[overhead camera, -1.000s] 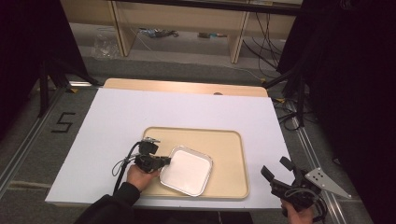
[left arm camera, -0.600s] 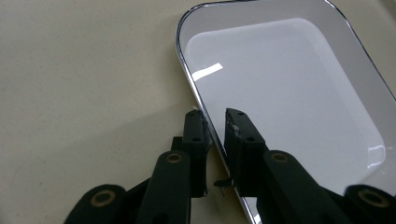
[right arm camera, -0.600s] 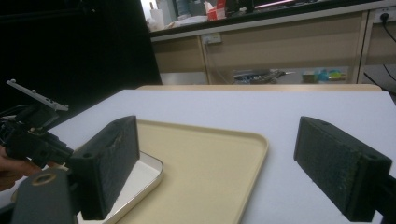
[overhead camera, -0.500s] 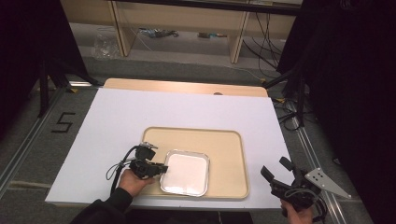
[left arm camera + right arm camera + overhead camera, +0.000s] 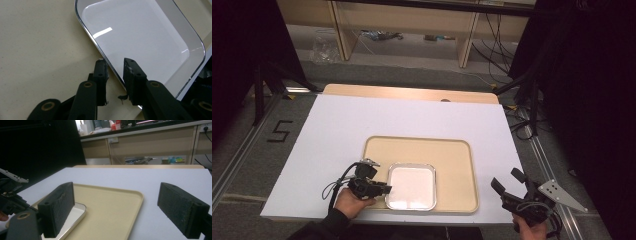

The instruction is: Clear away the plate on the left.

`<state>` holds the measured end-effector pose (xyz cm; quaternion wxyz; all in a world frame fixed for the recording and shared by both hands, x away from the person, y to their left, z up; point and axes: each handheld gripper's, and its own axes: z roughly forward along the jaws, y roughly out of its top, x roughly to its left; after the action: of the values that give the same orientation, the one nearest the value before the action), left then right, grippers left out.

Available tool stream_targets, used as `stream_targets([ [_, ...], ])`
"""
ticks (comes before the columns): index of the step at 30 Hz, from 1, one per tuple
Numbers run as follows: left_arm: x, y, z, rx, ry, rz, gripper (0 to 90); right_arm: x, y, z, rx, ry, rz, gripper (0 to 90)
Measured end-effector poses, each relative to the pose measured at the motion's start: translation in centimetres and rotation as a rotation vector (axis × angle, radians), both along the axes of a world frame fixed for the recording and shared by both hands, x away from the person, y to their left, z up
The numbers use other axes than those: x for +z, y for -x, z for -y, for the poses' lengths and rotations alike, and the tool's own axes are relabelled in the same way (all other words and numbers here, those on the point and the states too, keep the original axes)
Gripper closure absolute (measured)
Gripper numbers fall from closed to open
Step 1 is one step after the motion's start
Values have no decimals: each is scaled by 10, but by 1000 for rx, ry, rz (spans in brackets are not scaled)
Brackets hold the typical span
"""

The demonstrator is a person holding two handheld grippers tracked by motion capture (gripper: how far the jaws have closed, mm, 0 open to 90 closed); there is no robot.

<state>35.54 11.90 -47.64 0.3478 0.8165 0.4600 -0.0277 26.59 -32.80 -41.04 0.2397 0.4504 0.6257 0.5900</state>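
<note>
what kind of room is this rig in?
Likely a lab or workshop: a white-topped table ringed by black curtains, loose cables on the floor, and a cluttered workbench with a wall socket behind.

We are seeing even overhead light brightening the white rectangular table [image 5: 362,130], while dark curtains are swallowing both sides. A bright streak of glare is glinting on the shiny rectangular metal tray [image 5: 140,37]. The nearby black jaws are looking soft.
</note>
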Motion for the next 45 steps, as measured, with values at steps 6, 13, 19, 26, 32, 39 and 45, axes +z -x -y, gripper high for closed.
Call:
stream_targets([
  [6, 0, 3, 6, -16, 14, 2, 725, 1, 0, 0, -11, 15, 3, 151],
  [13, 0, 4, 8, -27, 13, -4, 715, 0, 0, 0, 0, -1, -1, 151],
  [19, 0, 6, 9, -36, 10, -3, 710, 1, 0, 2, -14, 21, 11, 151],
  [26, 4, 6, 5, -30, 55, -7, 653, 0, 0, 0, 1, -2, -3, 151],
  [32, 11, 8, 2, 5, 83, 11, 540, 0, 0, 0, 3, -6, 3, 151],
  [39, 19, 9, -4, 22, 89, 83, 458, 0, 0, 0, 4, 4, -6, 151],
  [45, 26, 11, -8, 83, 131, 143, 291, 0, 0, 0, 7, 5, -4, 152],
])
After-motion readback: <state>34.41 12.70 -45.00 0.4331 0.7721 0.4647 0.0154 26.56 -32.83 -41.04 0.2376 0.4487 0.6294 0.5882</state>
